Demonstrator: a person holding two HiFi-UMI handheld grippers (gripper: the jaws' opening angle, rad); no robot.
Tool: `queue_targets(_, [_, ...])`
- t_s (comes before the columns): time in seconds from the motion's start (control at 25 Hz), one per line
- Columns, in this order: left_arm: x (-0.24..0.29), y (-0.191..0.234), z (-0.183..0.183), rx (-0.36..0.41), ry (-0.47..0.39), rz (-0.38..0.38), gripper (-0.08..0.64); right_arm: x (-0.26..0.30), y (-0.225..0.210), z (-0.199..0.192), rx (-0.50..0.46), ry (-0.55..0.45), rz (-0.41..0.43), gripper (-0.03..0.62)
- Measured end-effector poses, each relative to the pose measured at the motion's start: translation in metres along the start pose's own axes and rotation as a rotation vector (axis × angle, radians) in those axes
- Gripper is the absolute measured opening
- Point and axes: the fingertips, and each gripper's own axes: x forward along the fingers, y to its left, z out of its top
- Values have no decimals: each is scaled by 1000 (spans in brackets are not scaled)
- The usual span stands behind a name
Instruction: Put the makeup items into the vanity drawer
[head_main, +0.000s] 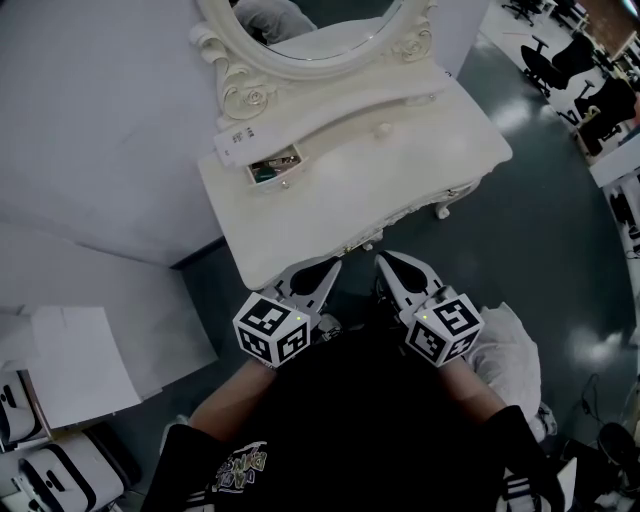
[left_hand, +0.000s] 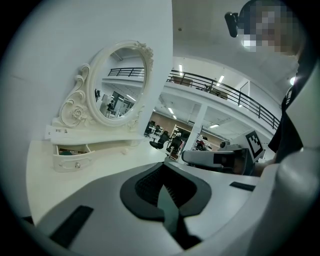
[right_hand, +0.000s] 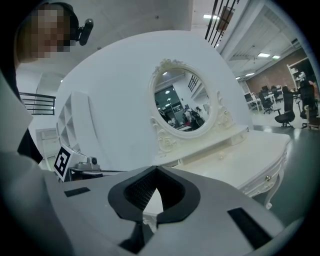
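Both sets of jaws are together and empty: left gripper (head_main: 312, 276) and right gripper (head_main: 402, 272) hover at the vanity's (head_main: 400, 170) near edge. The drawer (head_main: 284, 181) is open far left below the mirror (head_main: 330, 28), with makeup items (head_main: 266, 171) inside. Looks like only closing is left, so push the drawer front squarely and slowly so it doesn't skew.

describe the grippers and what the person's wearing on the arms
Both the left gripper and right gripper are white-grey shells tapering to pointed tongs lined with black ribbed pads. Each carries a white cube printed with black square markers and a small green light. The sleeves are black with white stripes.
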Motion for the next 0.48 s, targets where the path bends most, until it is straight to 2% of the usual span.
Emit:
queue_targets(0.24, [-2,19,7,-16,-21,63,2,22,-6,8,-6,12,44,29])
queue_targets(0.48, [20,40,19,-47,-47,122,2,47,-29,23,-24,44,96,29])
